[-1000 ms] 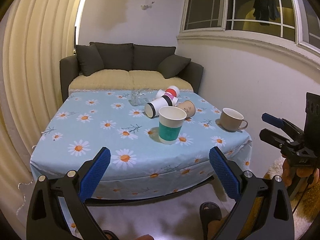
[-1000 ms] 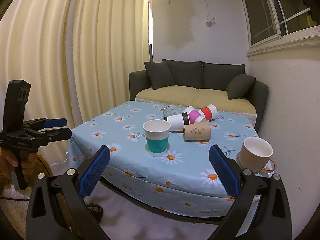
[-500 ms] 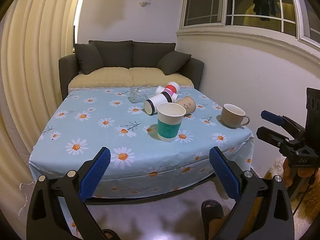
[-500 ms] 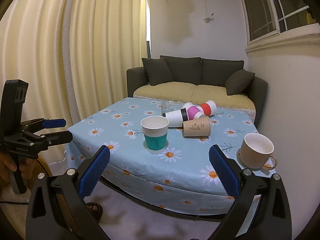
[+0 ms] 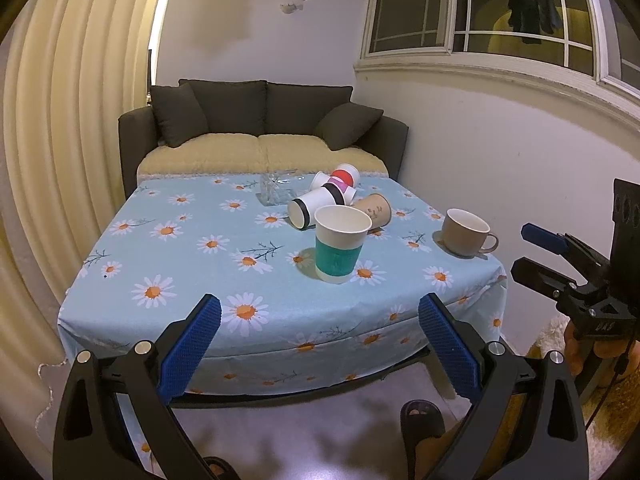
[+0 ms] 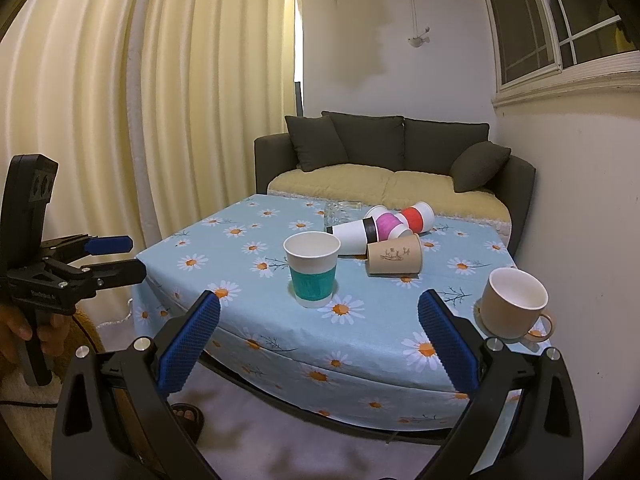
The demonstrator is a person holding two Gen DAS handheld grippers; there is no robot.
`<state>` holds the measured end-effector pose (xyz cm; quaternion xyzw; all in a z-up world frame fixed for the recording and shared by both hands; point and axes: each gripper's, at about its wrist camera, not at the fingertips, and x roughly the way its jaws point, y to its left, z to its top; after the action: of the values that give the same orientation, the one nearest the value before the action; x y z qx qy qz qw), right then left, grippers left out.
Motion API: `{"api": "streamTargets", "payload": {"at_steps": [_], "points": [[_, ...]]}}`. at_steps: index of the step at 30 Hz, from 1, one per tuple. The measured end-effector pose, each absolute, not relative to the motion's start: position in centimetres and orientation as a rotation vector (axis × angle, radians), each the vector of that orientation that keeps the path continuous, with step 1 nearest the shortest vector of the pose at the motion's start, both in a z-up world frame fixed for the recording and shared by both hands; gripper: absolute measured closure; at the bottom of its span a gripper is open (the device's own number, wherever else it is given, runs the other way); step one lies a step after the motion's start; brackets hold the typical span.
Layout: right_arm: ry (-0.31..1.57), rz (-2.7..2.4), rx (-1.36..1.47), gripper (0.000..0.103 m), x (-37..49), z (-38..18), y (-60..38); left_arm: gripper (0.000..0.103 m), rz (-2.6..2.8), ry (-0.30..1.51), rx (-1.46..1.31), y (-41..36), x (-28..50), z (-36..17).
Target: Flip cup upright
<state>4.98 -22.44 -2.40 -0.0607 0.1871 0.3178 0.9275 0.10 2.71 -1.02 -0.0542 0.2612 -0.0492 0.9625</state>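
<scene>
A white paper cup with a teal band (image 5: 339, 247) (image 6: 312, 269) stands upright near the table's front edge. Behind it several paper cups lie on their sides: a white one with a black band (image 5: 316, 208) (image 6: 354, 234), a brown one (image 5: 374, 210) (image 6: 394, 259), a pink one (image 6: 387, 224) and a red one (image 5: 345, 176) (image 6: 416, 216). My left gripper (image 5: 318, 340) is open and empty, short of the table. My right gripper (image 6: 318, 340) is open and empty, also short of the table.
A beige mug (image 5: 466, 232) (image 6: 514, 304) stands upright at the table's right front. A clear glass piece (image 5: 278, 190) sits at the back. The table carries a blue daisy cloth (image 5: 192, 248). A dark sofa (image 5: 260, 128) stands behind, curtains to the left, a wall to the right.
Both grippers have drawn back a little and tilted, so the table sits slightly lower and farther in view. Nothing on the table has moved.
</scene>
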Motion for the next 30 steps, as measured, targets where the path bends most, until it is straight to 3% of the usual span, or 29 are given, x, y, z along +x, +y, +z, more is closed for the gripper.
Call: {"api": "streamTargets", "payload": {"at_steps": [30], "points": [[0.400,0.646,-0.119,0.005,4.72,-2.33,-22.29,0.007,-0.118,0.538,-0.094,1.77,0.22,-1.12]]}}
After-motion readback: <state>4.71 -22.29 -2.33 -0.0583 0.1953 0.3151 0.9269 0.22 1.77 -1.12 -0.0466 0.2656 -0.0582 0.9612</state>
